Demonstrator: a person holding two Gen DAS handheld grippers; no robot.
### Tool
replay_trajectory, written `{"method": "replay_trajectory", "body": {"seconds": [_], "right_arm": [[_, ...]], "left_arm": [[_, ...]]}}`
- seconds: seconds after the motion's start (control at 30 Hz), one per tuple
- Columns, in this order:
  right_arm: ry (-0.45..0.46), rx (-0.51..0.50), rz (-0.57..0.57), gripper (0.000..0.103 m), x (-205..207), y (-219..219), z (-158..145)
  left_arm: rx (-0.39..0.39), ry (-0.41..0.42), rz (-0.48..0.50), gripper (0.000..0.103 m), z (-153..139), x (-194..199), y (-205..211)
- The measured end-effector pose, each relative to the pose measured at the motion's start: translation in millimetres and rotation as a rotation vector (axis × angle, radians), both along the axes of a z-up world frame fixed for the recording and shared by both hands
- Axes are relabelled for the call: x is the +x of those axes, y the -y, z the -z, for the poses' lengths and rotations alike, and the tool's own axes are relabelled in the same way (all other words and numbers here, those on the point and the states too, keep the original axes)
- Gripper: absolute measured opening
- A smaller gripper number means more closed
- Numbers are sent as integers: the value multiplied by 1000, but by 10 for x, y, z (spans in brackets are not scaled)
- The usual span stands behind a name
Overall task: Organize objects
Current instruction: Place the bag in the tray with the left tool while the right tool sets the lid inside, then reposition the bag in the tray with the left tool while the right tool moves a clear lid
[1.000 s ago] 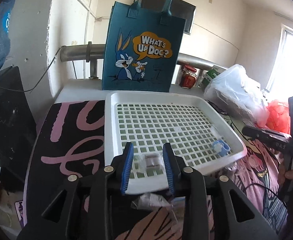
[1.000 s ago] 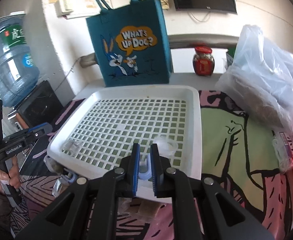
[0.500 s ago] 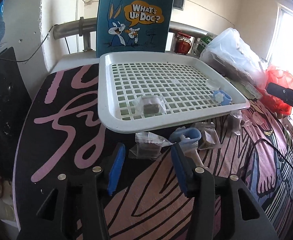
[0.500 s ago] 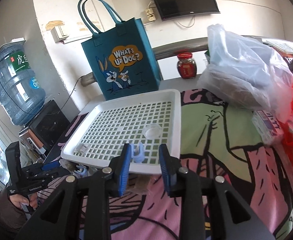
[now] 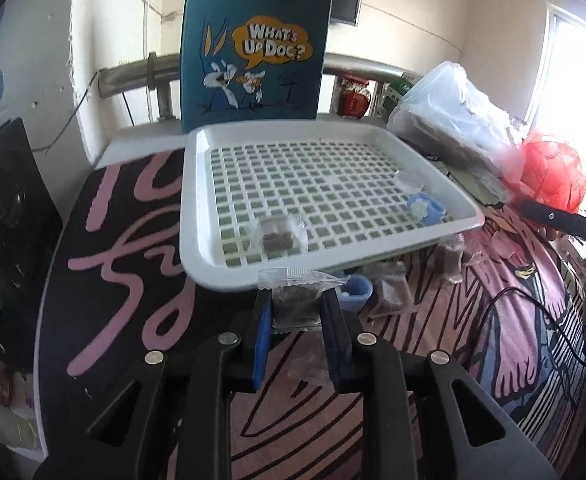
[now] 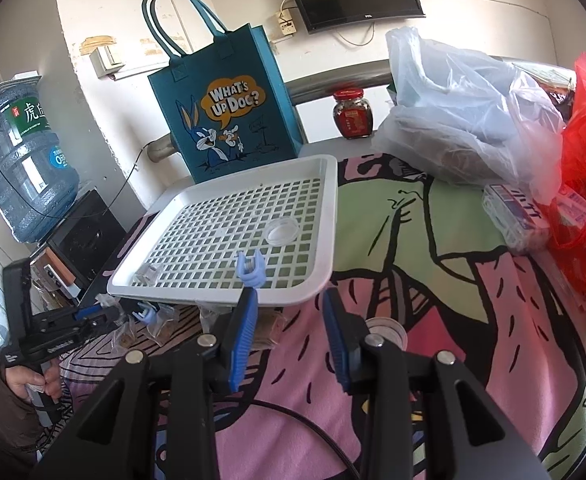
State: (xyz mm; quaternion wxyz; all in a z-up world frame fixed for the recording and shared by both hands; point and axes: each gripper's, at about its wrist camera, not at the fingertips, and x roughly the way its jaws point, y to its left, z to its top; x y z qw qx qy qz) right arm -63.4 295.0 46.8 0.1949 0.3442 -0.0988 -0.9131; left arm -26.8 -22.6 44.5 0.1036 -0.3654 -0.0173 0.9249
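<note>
**Packet pinched, clip parked in the tray**

Centre-bottom of the left wrist view, the left gripper [image 5: 296, 312] has its ribbed blue pads clamped onto a crinkly clear packet [image 5: 297, 300] holding a brownish block, just below the near rim of the white plastic tray [image 5: 197, 216]. That tray is a shallow rectangle with a square-grid floor; on it sit another sealed packet [image 5: 278, 234] and a glossy pale-blue clip [image 5: 425, 209] at the right.

Over in the right wrist view, the right gripper [image 6: 289, 312] has jaws opening, nothing between them. A clear round lid [image 6: 281, 231] rests on the grid, and a felt-looking teal tote bag [image 6: 229, 108] stands upright behind, upper middle of the frame.
</note>
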Motion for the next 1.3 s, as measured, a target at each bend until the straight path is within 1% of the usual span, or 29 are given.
{"method": "replay_trajectory", "body": {"seconds": [0.1, 0.17, 0.23, 0.3, 0.4, 0.5, 0.57, 0.63, 0.7, 0.73, 0.77, 0.8, 0.83, 0.87, 0.9, 0.93, 1.03, 1.13, 1.2, 1.27, 1.3], "right_arm": [[-8, 14, -20, 33, -86, 98, -71], [-19, 29, -49, 34, -222, 232, -140], [2, 41, -65, 39, -413, 367, -148], [51, 71, -77, 39, -677, 533, -104], [100, 170, -67, 39, -1012, 748, 18], [168, 219, -71, 39, -1263, 887, 166], [191, 265, -59, 39, -1372, 926, 252], [208, 291, -51, 39, -1426, 947, 316], [220, 278, -67, 40, -1444, 958, 378], [223, 292, -62, 40, -1450, 977, 406], [197, 316, -60, 40, -1432, 1004, 417], [184, 330, -68, 38, -1423, 1034, 423], [166, 346, -71, 24, -1404, 1059, 428], [154, 356, -74, 17, -1394, 1075, 427], [152, 351, -75, 11, -1390, 1078, 419], [150, 333, -77, 11, -1388, 1067, 407], [98, 288, -79, 11, -1283, 1020, 275], [46, 220, -97, 11, -1145, 952, 46], [1, 173, -109, 11, -1050, 910, -171], [-23, 143, -116, 11, -1015, 909, -355], [-23, 135, -119, 11, -1022, 916, -410]], "left_arm": [[-3, -44, -10, 22, -216, -159, -19], [-3, -44, -33, 22, -278, -355, -2], [2, -20, -68, 22, -272, -596, 28], [7, 8, -101, 22, -230, -797, 58], [26, 44, -137, 22, -123, -975, 103], [32, 52, -147, 22, -77, -1043, 123], [29, 46, -146, 22, -64, -1030, 126], [19, 40, -141, 22, -57, -1005, 113], [18, 39, -136, 22, -44, -983, 109], [19, 39, -133, 22, -41, -976, 108], [18, 37, -131, 22, -40, -965, 108], [15, 33, -130, 22, -42, -955, 104], [11, 29, -129, 22, -46, -947, 101], [10, 26, -128, 22, -52, -942, 103], [12, 25, -130, 22, -59, -938, 110], [15, 24, -130, 22, -68, -932, 116], [25, 9, -123, 22, -136, -873, 133], [40, -22, -109, 22, -275, -829, 146], [32, -42, -114, 22, -364, -857, 131], [38, -39, -119, 22, -397, -947, 125], [39, -22, -118, 22, -372, -1016, 111]]}}
